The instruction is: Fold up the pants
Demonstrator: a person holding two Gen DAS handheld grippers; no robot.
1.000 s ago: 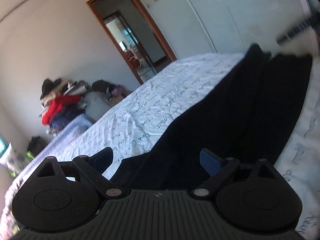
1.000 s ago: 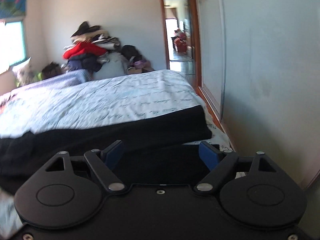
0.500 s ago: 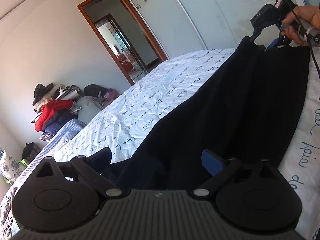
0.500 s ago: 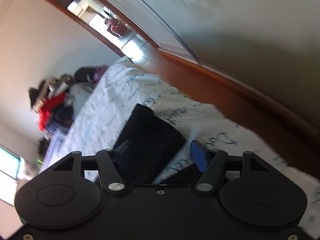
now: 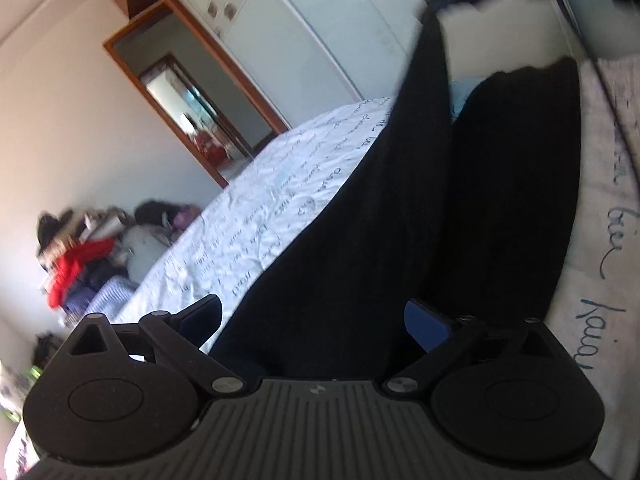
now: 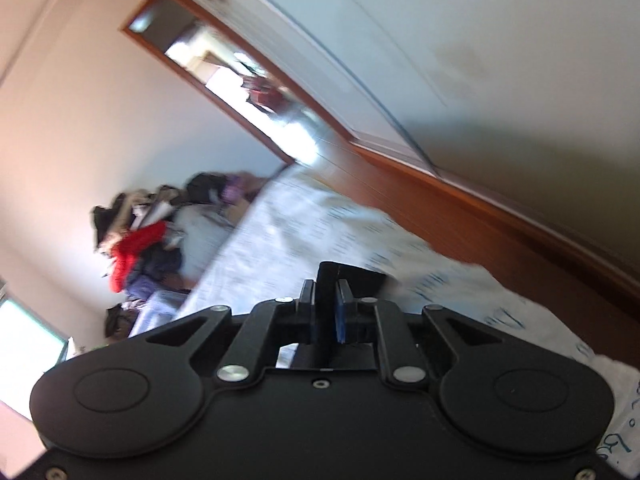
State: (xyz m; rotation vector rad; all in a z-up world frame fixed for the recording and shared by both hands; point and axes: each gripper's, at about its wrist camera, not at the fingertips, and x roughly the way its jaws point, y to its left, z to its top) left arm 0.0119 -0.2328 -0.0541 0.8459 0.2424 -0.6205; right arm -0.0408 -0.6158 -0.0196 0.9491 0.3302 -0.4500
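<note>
The right gripper (image 6: 326, 300) has its fingers (image 6: 343, 300) closing on a thin fold of the black pants (image 6: 352, 278); the blue pads press the dark cloth from both sides, and a corner of it sticks up past the tips. In the left wrist view that same gripper appears blurred at the upper right, drawing one edge of the pants up off the bed.

The left gripper (image 5: 312, 316) has its fingers (image 5: 426, 322) spread wide, one on each side of the near end of the pants (image 5: 400, 220). The cloth lies between them, but the pads stand clear of it and hold nothing.

The pants stretch away from the left gripper across the bed (image 5: 280, 208), whose white sheet is printed with dark script. One long strip rises toward the right gripper, while the other lies flat beside it, near the bed's right edge.

Beyond the bed, a heap of clothes (image 5: 80, 264) with a red garment sits against the wall, beside an open doorway (image 5: 192, 116) with a brown frame.
</note>
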